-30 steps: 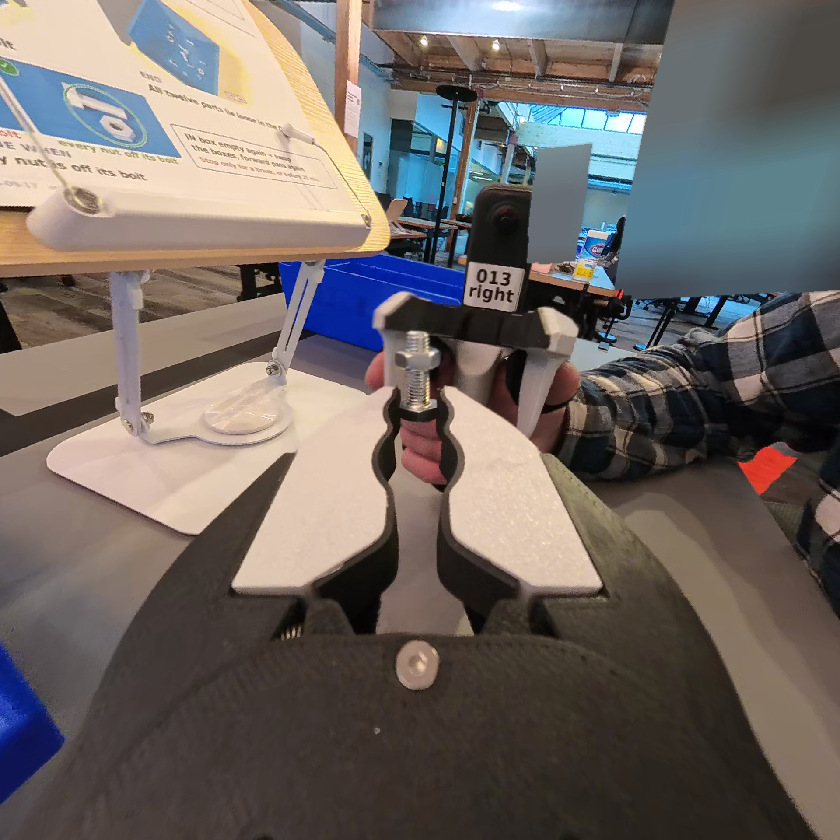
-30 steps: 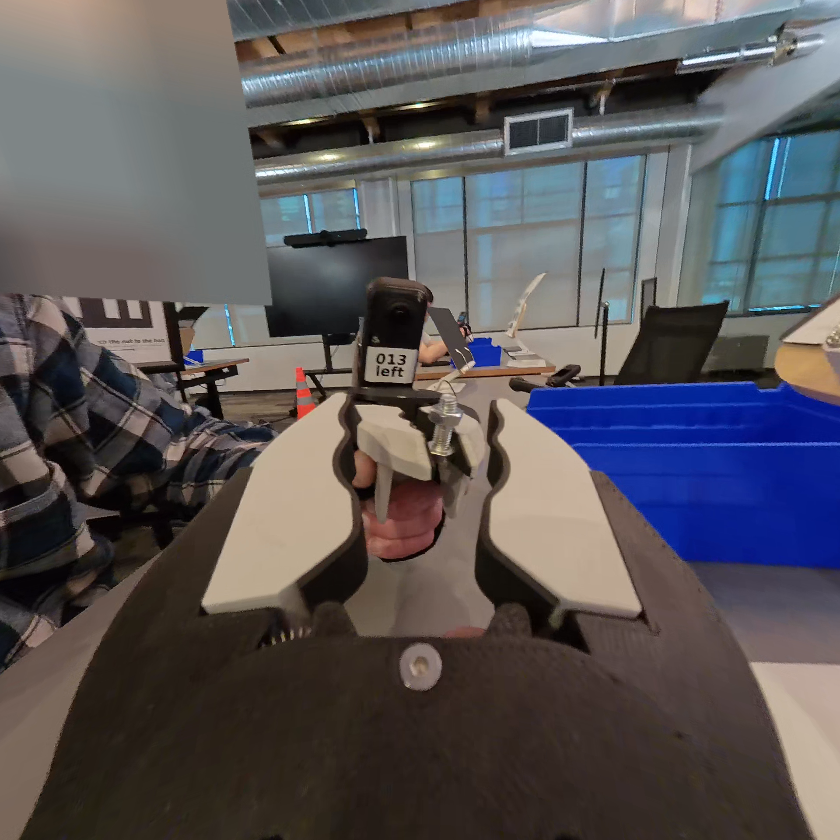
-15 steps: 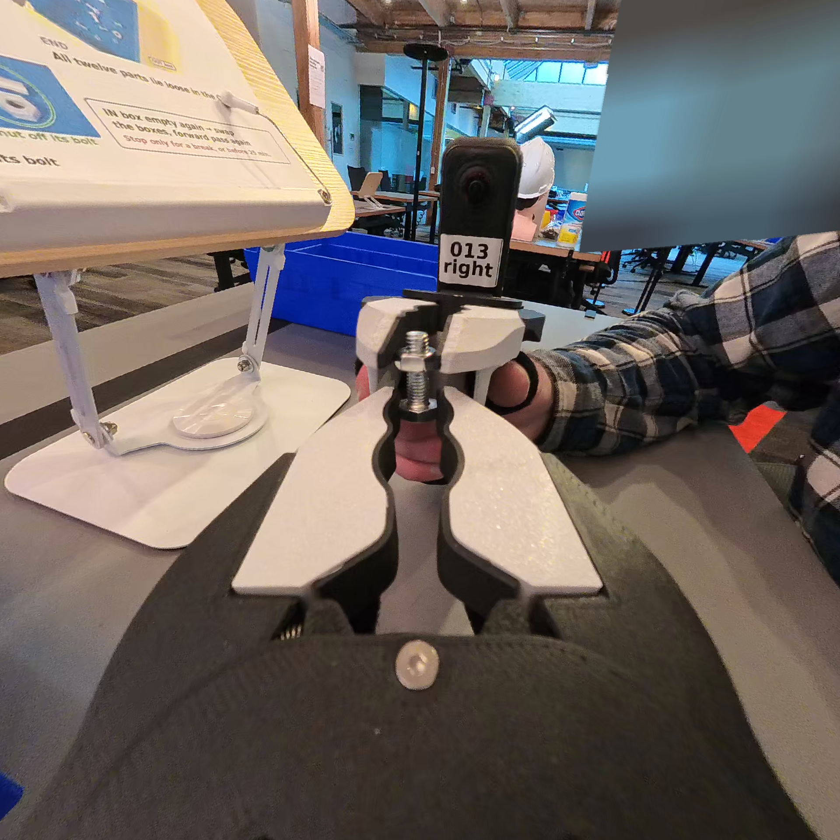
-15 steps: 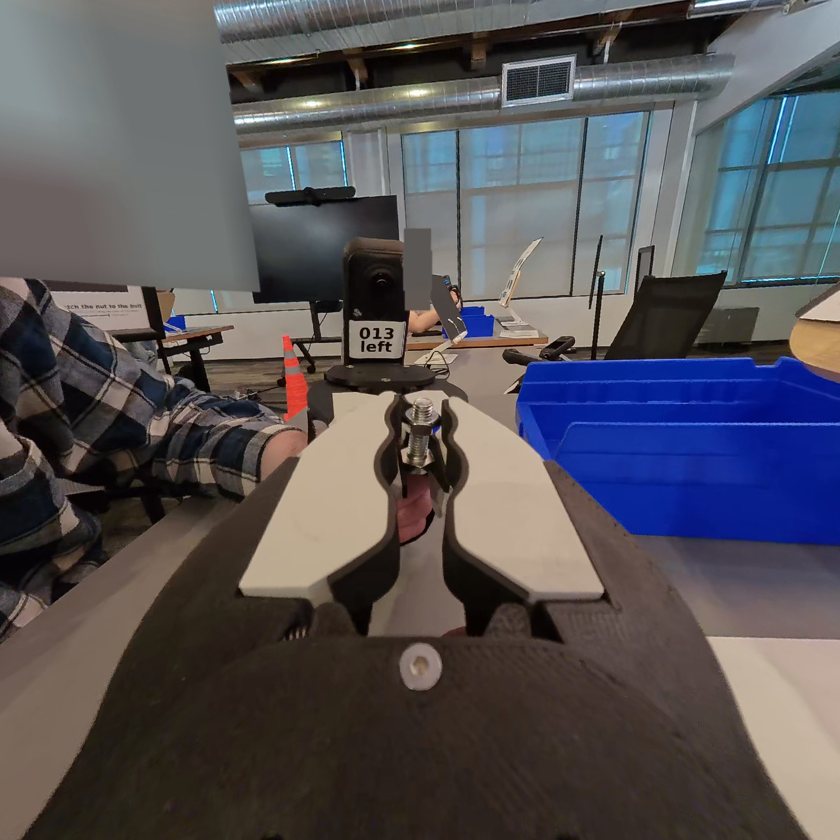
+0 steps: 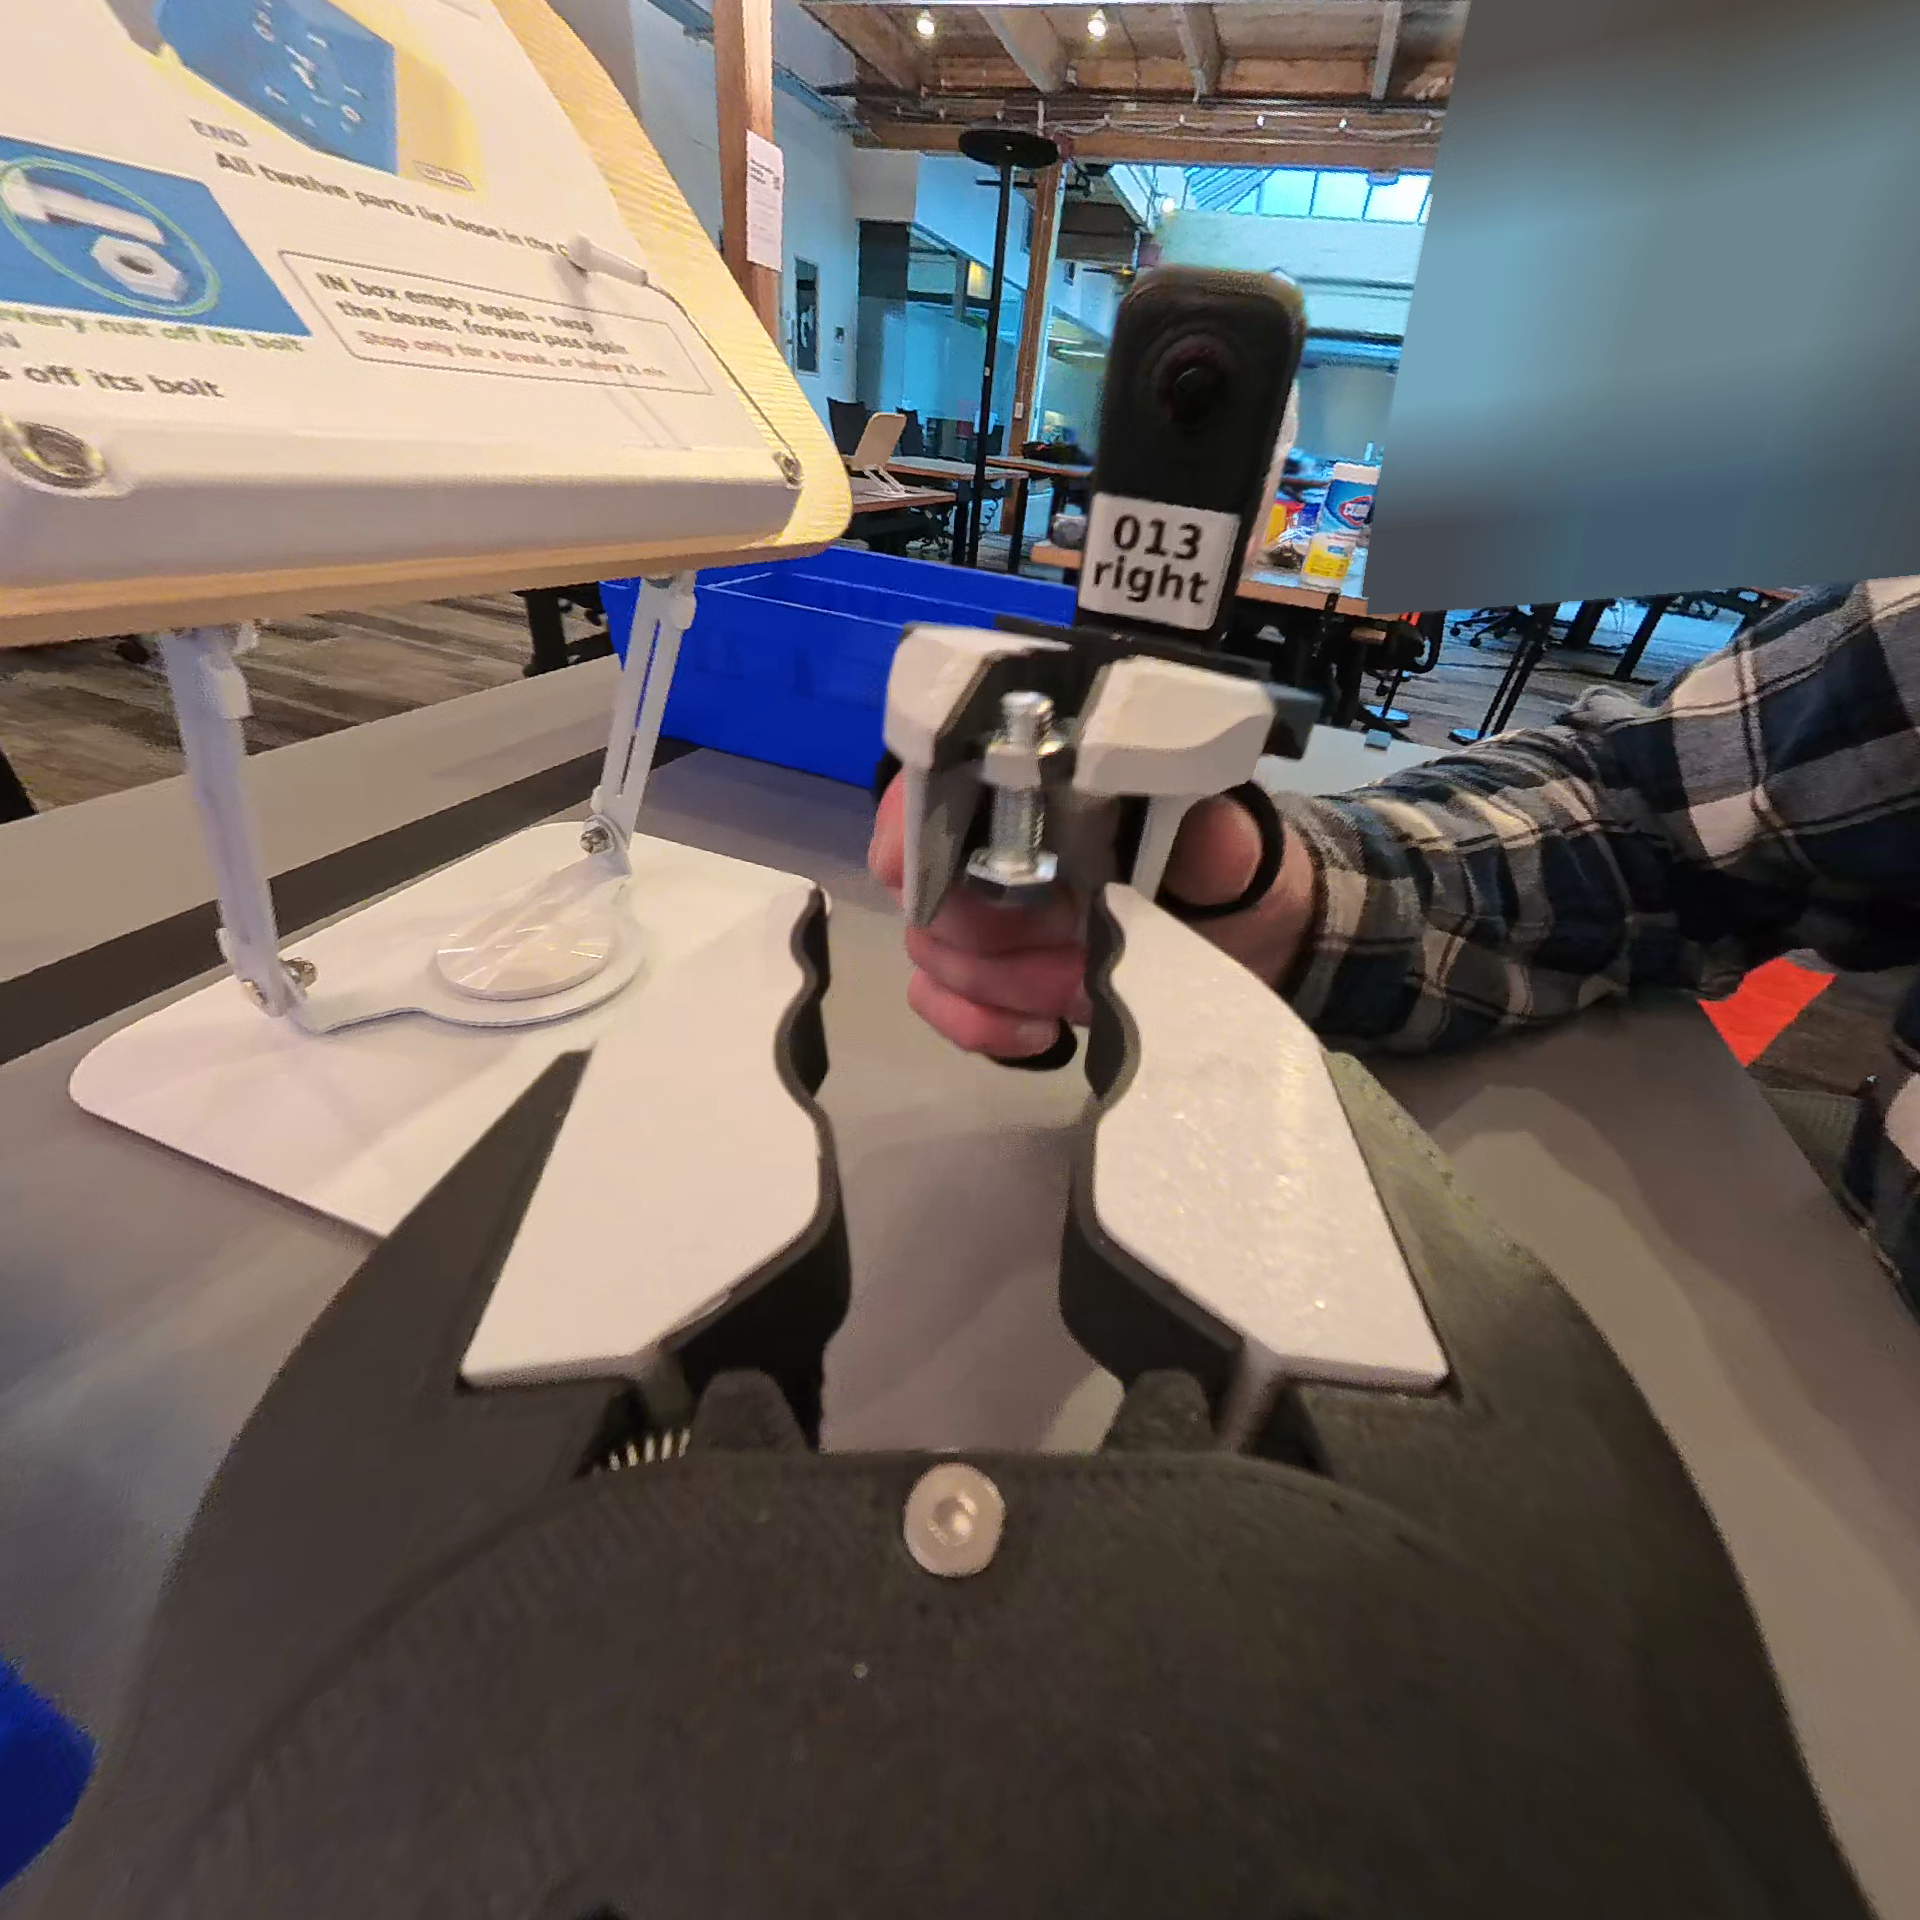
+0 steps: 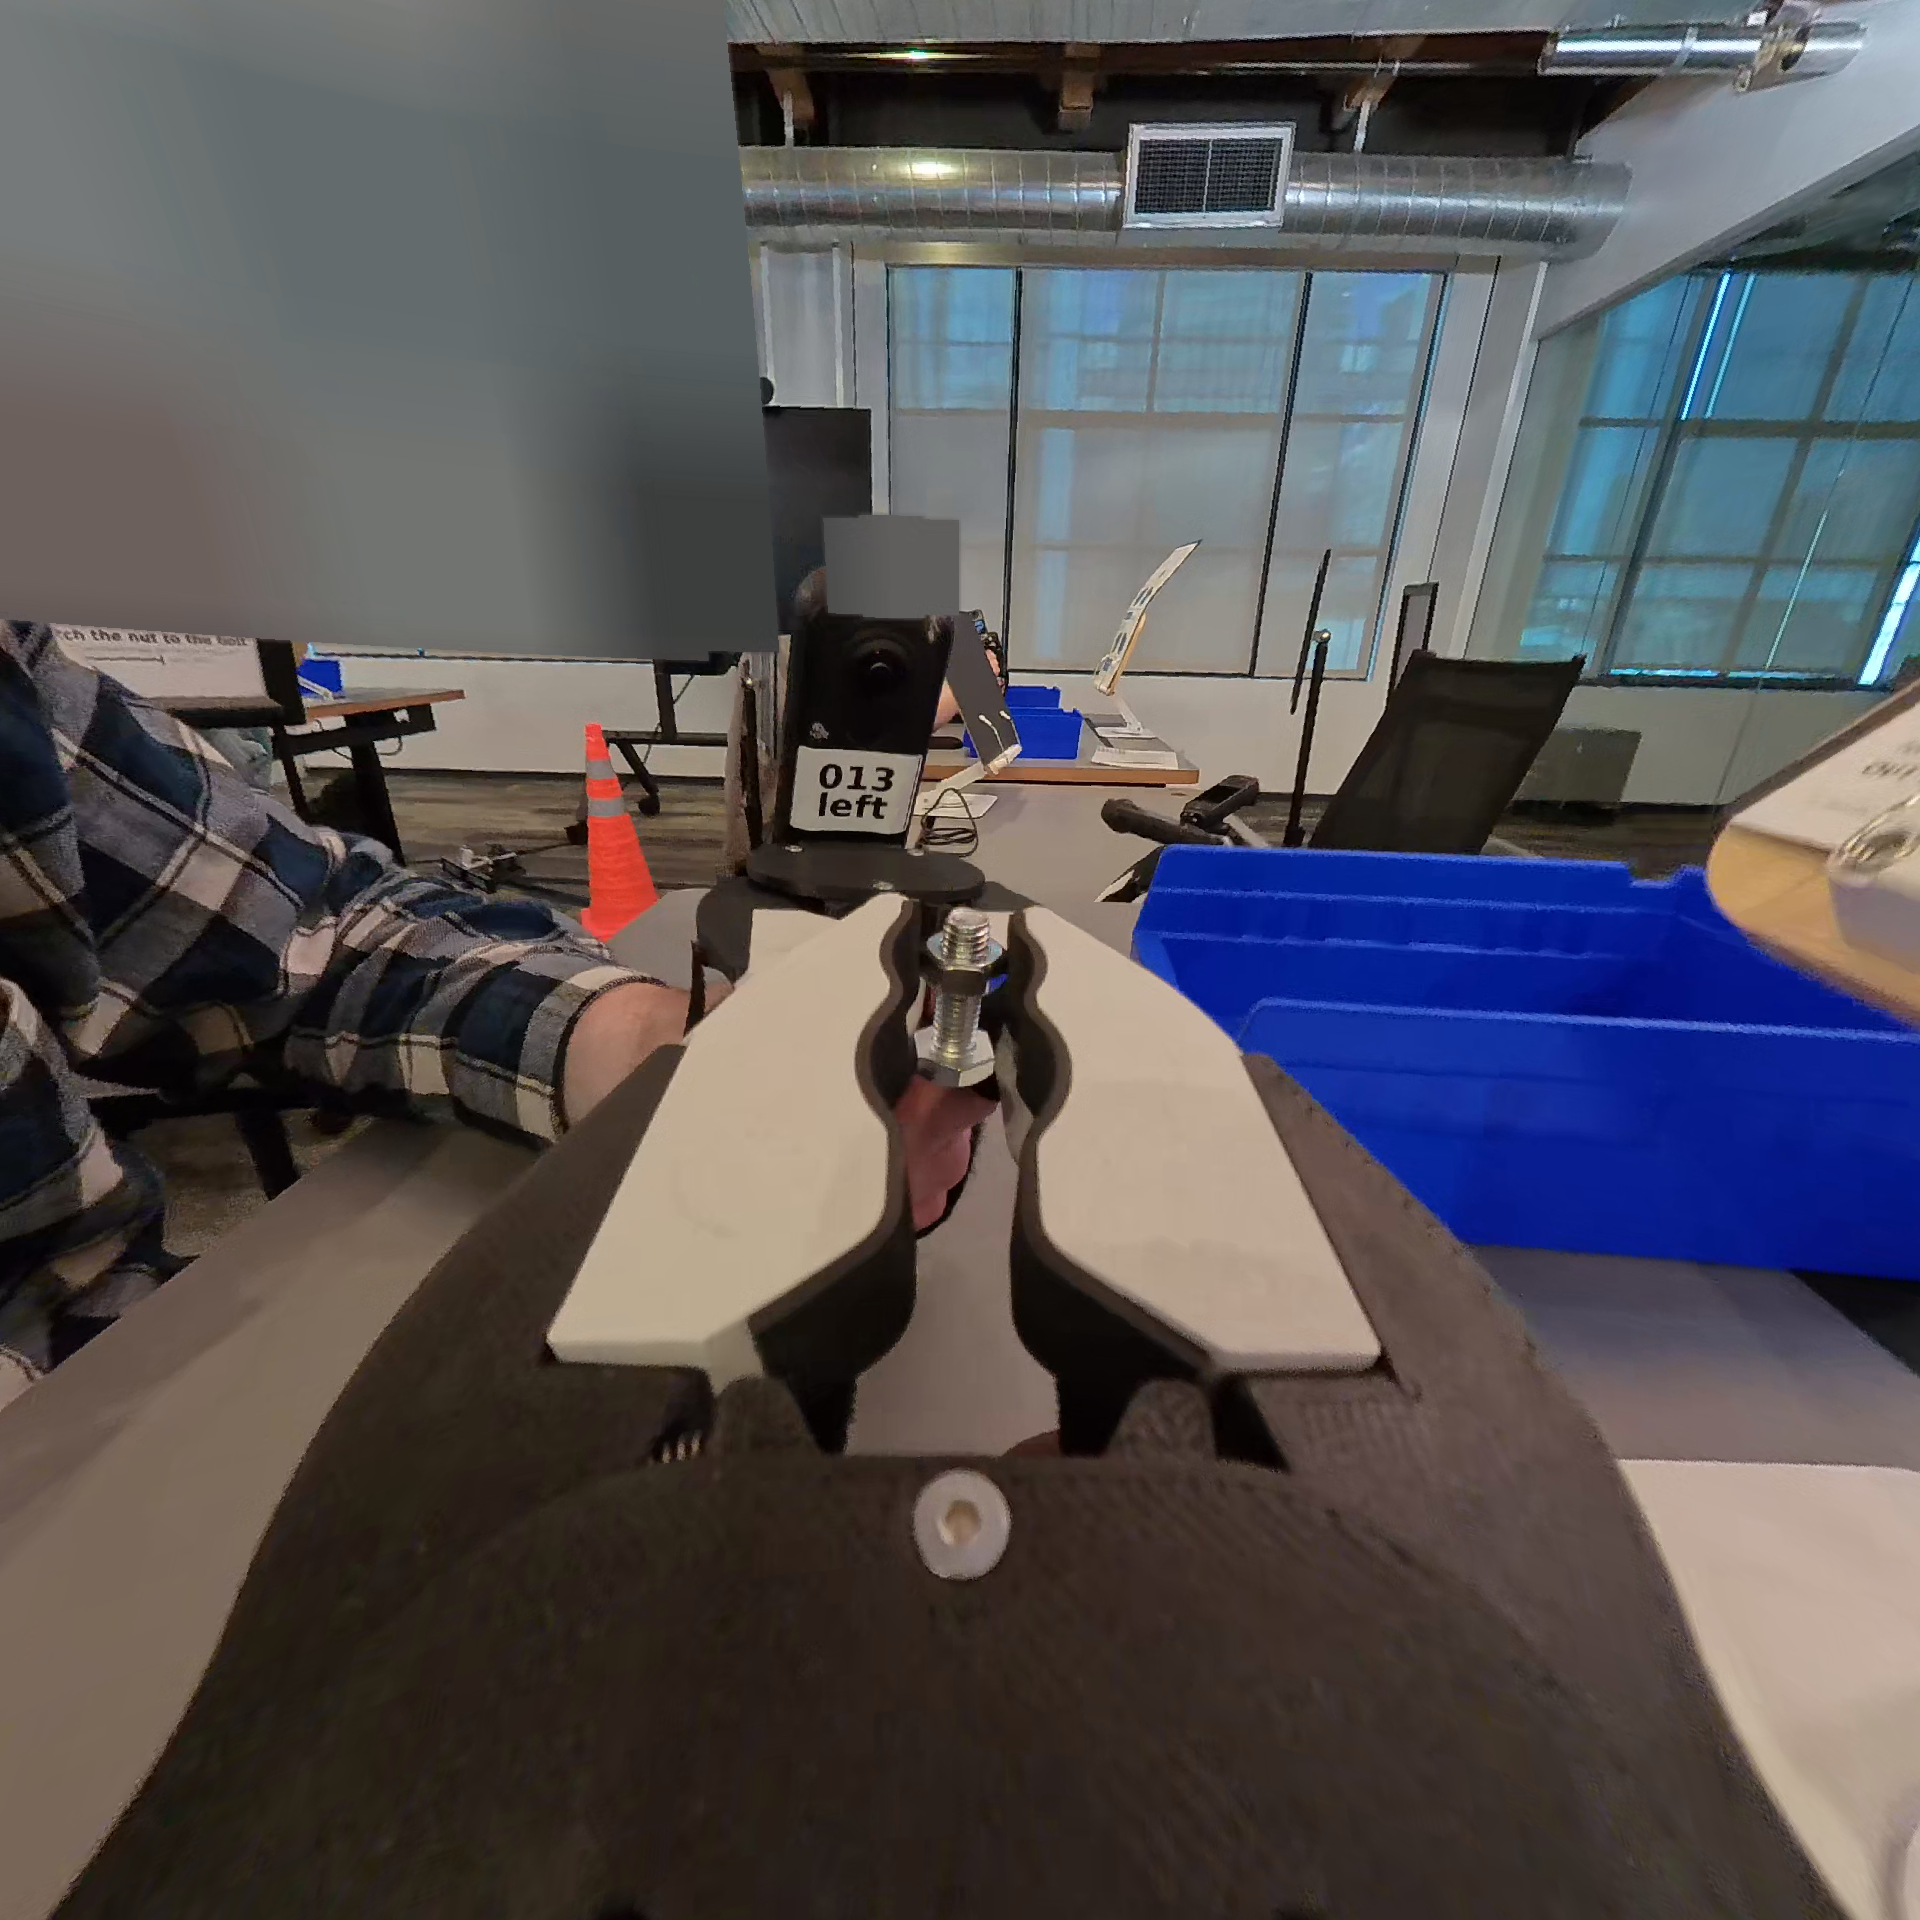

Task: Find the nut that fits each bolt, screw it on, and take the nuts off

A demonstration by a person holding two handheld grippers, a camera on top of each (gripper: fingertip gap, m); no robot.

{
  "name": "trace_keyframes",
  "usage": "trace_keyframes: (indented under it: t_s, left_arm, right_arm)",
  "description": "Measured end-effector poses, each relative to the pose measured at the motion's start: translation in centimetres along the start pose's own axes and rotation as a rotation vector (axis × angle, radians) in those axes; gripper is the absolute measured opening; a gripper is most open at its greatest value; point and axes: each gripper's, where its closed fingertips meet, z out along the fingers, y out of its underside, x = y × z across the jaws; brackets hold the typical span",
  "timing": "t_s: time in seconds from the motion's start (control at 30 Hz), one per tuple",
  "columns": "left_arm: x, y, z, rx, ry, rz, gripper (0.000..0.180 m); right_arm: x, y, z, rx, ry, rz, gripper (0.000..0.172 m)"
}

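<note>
A silver bolt (image 5: 1018, 821) with a hex nut (image 5: 1023, 746) threaded near its tip stands upright, head down, above the grey table (image 5: 1558, 1164). My right gripper (image 6: 961, 925) is shut on the nut (image 6: 961, 958), with the bolt (image 6: 953, 1023) hanging between its fingers. The left wrist view shows its white fingers (image 5: 1164, 717) pressed on both sides of the nut. My left gripper (image 5: 961, 914) is open. Its pads stand apart from the bolt head (image 5: 1013, 871), which sits just beyond its tips. A hand (image 5: 987, 977) holds the right gripper.
A blue bin (image 5: 831, 665) stands behind, also in the right wrist view (image 6: 1558, 1039). A white stand (image 5: 343, 1049) carries a tilted instruction board (image 5: 343, 312) at the left. A plaid sleeve (image 5: 1558, 831) lies to the right. An orange cone (image 6: 613, 842) stands on the floor. Some 4 cm of space lies between my two pairs of fingers.
My right gripper closed on the nut while the left still held the bolt head. The left gripper has now opened and let go of the bolt, which stays in the right gripper.
</note>
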Motion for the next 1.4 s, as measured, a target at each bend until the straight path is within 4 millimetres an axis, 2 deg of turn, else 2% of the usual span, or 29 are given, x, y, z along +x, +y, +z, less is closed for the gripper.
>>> trace_keyframes:
  t_s: [0.07,0.1,0.13,0.17,0.23,0.33,0.43,0.47,0.57,0.6,0.7,0.77,0.83,0.97,1.03,1.1,1.17,1.2,1.23,1.3,1.4]
  left_arm:
    - [-0.1,-0.3,-0.3,-0.002,-0.01,0.025,0.044]
    - [0.0,-0.5,-0.6,-0.003,-0.012,0.05,0.036]
    - [0.2,-0.8,-0.9,-0.005,-0.005,0.088,0.015]
    - [0.3,-1.1,-1.1,-0.005,-0.01,0.124,0.002]
    - [0.1,-1.5,-1.5,-0.007,-0.037,0.153,0.0]
    - [-0.3,-2.0,-2.0,-0.001,-0.073,0.172,0.0]
    - [-0.8,-2.0,-2.3,-0.01,-0.099,0.186,0.0]
    - [-0.9,-2.0,-2.3,-0.011,-0.104,0.187,0.0]
    - [-1.2,-1.8,-2.2,-0.015,-0.115,0.173,0.0]
    - [-1.3,-1.6,-2.1,-0.023,-0.12,0.174,0.0]
    - [-1.4,-1.0,-1.9,-0.047,-0.124,0.182,0.0]
    - [-1.4,-0.7,-1.7,-0.06,-0.126,0.191,0.0]
    - [-1.5,-0.4,-1.6,-0.072,-0.127,0.197,0.0]
    - [-1.6,-0.3,-1.7,-0.08,-0.13,0.199,0.0]
    - [-1.7,-0.3,-1.8,-0.08,-0.132,0.2,0.0]
    - [-1.8,-0.4,-2.0,-0.077,-0.134,0.197,0.0]
    - [-1.9,-0.3,-2.0,-0.082,-0.133,0.196,0.0]
    - [-1.9,-0.3,-2.0,-0.083,-0.134,0.197,0.0]
    - [-1.9,-0.3,-2.0,-0.084,-0.133,0.196,0.0]
    - [-1.9,-0.3,-2.0,-0.085,-0.132,0.196,0.0]
    - [-1.9,-0.3,-2.0,-0.088,-0.134,0.203,0.0]
  right_arm:
    - [-0.2,-1.5,-0.4,-0.003,0.008,-0.054,0.016]
    - [-0.4,-2.8,-0.8,0.0,0.008,-0.089,0.016]
    - [-0.7,-4.5,-1.4,0.01,0.007,-0.124,0.016]
    - [-0.7,-6.3,-2.2,0.02,0.02,-0.16,0.016]
    - [-0.4,-10.2,-4.3,0.04,0.081,-0.229,0.016]
    - [1.2,-15.7,-9.0,0.047,0.23,-0.33,0.016]
    - [4.5,-19.3,-15.3,0.008,0.43,-0.38,0.016]
    - [6.0,-19.8,-17.6,-0.016,0.502,-0.373,0.016]
    - [10.7,-18.9,-24.3,-0.156,0.692,-0.33,0.016]
    - [12.2,-17.7,-26.2,-0.215,0.729,-0.272,0.016]
    - [15.9,-13.1,-31.5,-0.418,0.849,-0.134,0.016]
    - [17.5,-9.3,-33.9,-0.561,0.886,-0.033,0.016]
    - [18.4,-5.9,-35.8,-0.683,0.916,0.054,0.017]
    - [18.7,0.6,-38.8,-0.928,0.94,0.254,0.017]
    - [18.3,2.9,-39.5,-0.998,0.92,0.333,0.017]
    - [18.2,4.4,-40.7,-1.055,0.942,0.373,0.018]
    - [18.2,5.2,-41.3,-1.088,0.955,0.405,0.022]
    - [18.4,5.2,-41.8,-1.1,0.984,0.407,0.04]
    - [18.6,5.0,-42.1,-1.106,1.006,0.4,0.045]
    - [19.1,3.5,-42.0,-1.056,1.038,0.355,0.043]
    - [19.3,0.0,-41.2,-0.992,1.076,0.253,0.034]
